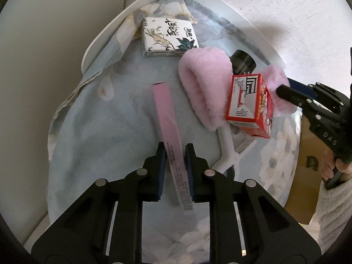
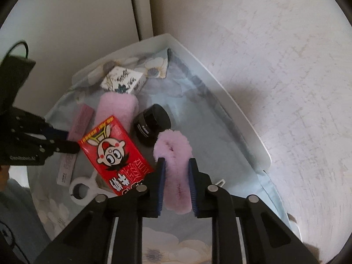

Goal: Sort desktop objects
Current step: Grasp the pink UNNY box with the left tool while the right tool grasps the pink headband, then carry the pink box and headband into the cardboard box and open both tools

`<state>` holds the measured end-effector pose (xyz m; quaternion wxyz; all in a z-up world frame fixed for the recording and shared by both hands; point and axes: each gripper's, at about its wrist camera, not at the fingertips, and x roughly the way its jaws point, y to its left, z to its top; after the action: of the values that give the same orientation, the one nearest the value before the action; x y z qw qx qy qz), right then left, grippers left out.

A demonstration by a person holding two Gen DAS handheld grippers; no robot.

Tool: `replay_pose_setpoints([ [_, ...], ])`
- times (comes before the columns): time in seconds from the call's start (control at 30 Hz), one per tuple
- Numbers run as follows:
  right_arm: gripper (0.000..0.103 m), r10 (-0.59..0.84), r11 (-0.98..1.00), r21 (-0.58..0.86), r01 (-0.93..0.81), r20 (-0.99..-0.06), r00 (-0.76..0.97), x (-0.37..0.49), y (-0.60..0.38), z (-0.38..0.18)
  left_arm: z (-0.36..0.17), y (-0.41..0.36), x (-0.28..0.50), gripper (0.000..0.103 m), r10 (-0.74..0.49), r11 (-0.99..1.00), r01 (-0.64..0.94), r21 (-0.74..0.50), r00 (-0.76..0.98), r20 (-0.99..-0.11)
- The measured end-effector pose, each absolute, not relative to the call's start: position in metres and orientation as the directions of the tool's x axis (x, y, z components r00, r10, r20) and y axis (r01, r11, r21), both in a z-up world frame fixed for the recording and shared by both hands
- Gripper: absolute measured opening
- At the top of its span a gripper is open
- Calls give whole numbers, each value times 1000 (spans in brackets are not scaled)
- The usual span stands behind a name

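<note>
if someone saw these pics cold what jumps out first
The red cartoon carton grabs the eye first, lying tilted mid-table on the floral cloth. Next come the fluffy pink pieces: one is between the right gripper fingers, while the left gripper closes on a long pink box.
</note>
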<state>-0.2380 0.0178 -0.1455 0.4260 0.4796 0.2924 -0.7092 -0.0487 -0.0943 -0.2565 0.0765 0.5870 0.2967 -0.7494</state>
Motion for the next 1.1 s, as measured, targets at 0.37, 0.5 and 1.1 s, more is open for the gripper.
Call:
replay_pose_setpoints([
  [0.37,18,-388,-577,62,814,-898,-207,-234,28,-129,-239,-116,-46,12,223,-830,424,-363,-345,-912],
  [0.5,18,-417,-615,88,783,-879,-230,-229,32,-119,-217,-123,-38,12,212,-841,403,-361,-368,-905],
  [1.1,18,-456,-850,188,492,-729,-510,-152,174,-14,-84,-22,-54,12,137,-967,104,-231,-552,-822],
])
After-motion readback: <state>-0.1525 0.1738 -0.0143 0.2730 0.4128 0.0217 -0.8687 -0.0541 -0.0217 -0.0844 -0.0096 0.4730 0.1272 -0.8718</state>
